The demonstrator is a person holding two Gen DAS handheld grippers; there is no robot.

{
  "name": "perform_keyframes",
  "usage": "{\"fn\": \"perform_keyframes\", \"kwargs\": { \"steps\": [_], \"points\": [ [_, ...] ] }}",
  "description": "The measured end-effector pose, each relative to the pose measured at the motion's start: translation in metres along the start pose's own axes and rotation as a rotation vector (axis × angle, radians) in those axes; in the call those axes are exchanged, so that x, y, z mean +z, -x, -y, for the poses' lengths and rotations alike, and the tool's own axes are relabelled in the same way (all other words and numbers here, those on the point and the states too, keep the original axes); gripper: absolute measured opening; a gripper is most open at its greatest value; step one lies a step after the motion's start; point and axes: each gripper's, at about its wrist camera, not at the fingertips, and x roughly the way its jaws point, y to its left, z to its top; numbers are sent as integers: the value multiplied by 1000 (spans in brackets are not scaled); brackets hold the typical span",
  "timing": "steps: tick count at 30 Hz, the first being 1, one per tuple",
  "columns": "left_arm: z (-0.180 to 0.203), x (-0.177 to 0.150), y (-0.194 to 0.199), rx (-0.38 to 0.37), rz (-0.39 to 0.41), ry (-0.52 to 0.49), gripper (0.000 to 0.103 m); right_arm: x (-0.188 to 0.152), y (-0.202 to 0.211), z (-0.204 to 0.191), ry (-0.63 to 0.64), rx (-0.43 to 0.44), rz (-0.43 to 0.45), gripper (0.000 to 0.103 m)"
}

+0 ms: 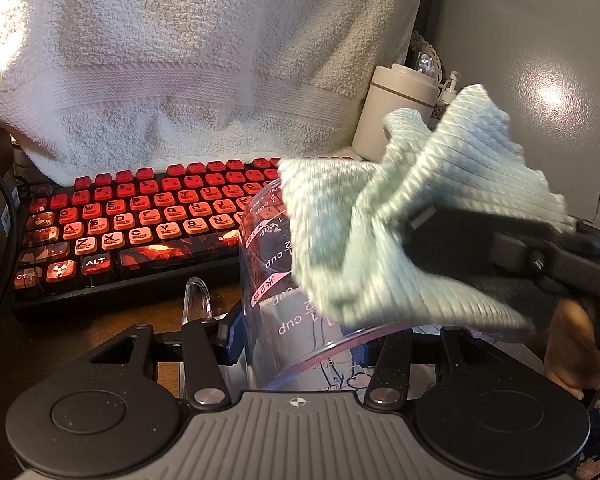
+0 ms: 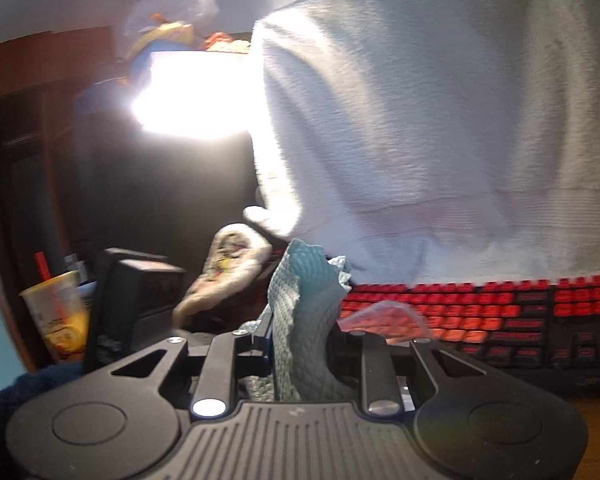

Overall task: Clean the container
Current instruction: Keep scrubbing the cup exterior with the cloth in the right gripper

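Gripping a clear measuring cup (image 1: 284, 280) between narrowed fingers, the left gripper (image 1: 300, 344) holds it tipped above the desk's near edge. From the right, the right gripper (image 2: 300, 344), clamped on a pale green cloth (image 1: 400, 216), presses it at the cup's mouth. Beyond lie a red keyboard (image 1: 140, 216) and white towel (image 1: 180, 60), crowding the far side.

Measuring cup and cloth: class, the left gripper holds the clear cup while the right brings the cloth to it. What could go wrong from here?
1. The clear measuring cup is smooth and held tilted in the left gripper; wiping pressure might twist it or let it slip.
2. The red keyboard lies just behind; a dropped cup or drips could land on its keys.
3. The cloth bunches loosely out of the right gripper, so it may smear rather than wipe.
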Motion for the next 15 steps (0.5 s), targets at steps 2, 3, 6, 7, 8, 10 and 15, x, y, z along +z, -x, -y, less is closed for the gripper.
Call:
{"fn": "perform_keyframes", "kwargs": {
  "steps": [2,3,6,7,8,10,15],
  "points": [
    [0,0,0,0,0,0,48,-1,0,-5,23,19,-4,23],
    [0,0,0,0,0,0,48,-1,0,-3,18,7,-2,23],
    [1,0,0,1,0,-1,48,0,1,0,4,-28,1,23],
    [1,0,0,1,0,-1,48,0,1,2,-1,-40,3,23],
    [1,0,0,1,0,-1,48,0,1,3,-6,-51,4,23],
    [0,0,0,1,0,-1,48,0,1,6,-16,-75,6,23],
    [0,0,0,0,0,0,48,1,3,15,-64,-107,10,23]
  ]
}}
